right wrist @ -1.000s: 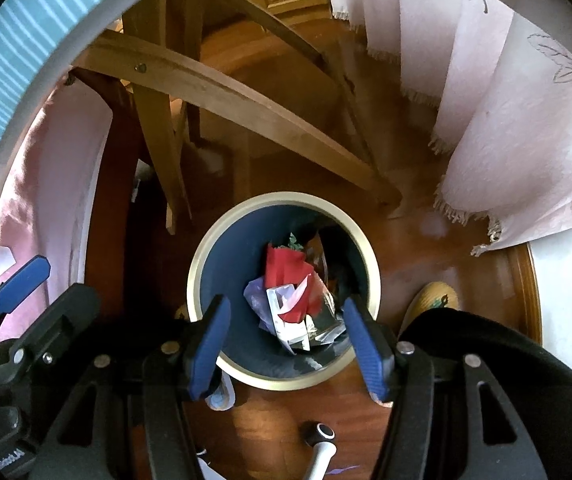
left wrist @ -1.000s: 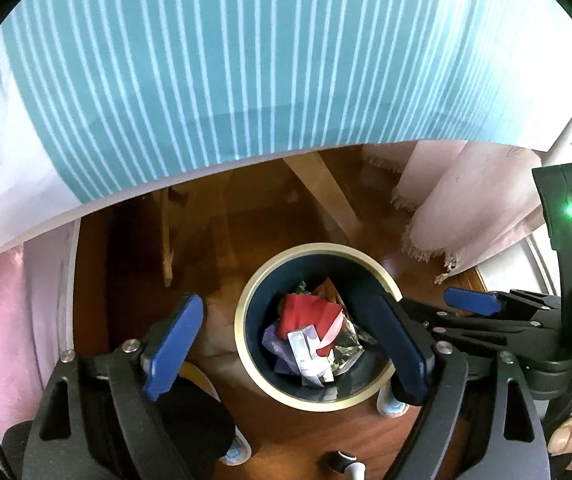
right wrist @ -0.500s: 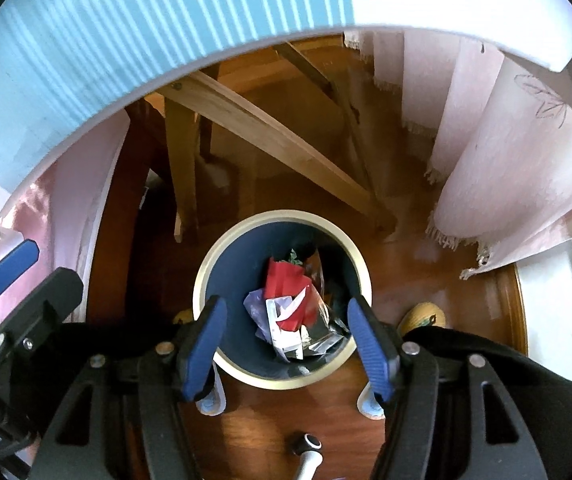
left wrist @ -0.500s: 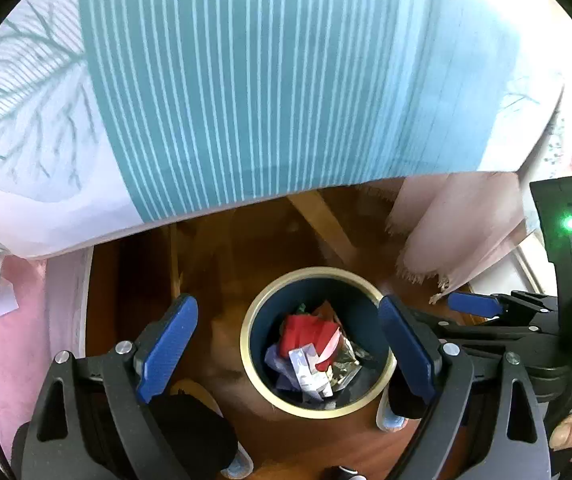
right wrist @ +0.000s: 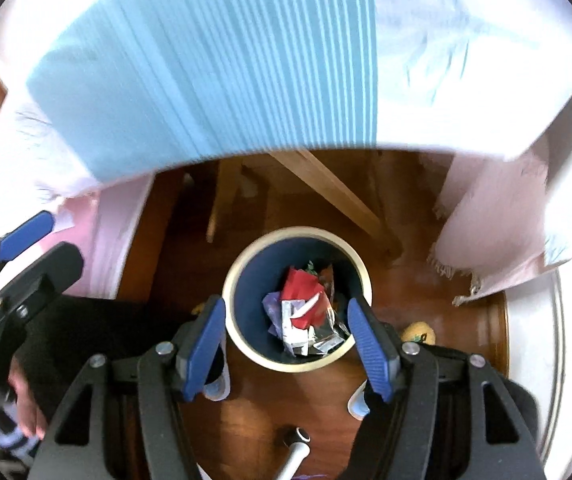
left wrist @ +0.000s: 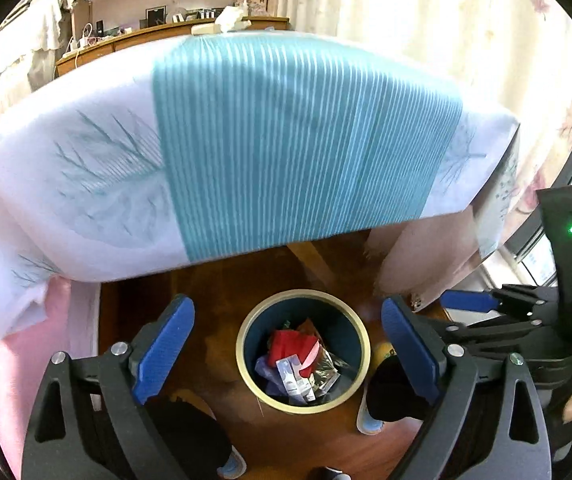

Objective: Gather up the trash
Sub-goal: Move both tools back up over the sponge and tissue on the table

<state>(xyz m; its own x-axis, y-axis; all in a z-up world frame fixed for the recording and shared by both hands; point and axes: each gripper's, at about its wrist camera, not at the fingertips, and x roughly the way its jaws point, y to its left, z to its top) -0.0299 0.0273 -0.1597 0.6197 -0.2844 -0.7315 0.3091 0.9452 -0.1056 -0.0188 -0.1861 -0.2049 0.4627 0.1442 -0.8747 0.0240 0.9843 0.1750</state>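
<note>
A round dark-blue bin with a cream rim [left wrist: 246,330] [right wrist: 232,276] stands on the wooden floor. It holds trash: a red wrapper [left wrist: 290,342] [right wrist: 300,284], white and silver packets [left wrist: 296,378] [right wrist: 296,326]. My left gripper [left wrist: 286,344] is open and empty, high above the bin. My right gripper [right wrist: 288,346] is open and empty, also above the bin. Each gripper shows at the edge of the other's view.
A table with a teal-striped white cloth [left wrist: 286,140] [right wrist: 226,60] fills the upper part of both views. Wooden table legs [right wrist: 326,188] stand behind the bin. A pink fringed cloth [right wrist: 494,236] hangs at right. My feet in shoes [right wrist: 216,386] flank the bin.
Both grippers have risen and tilted up. The bin looks smaller and the tablecloth top has come into view. Both stay open and empty.
</note>
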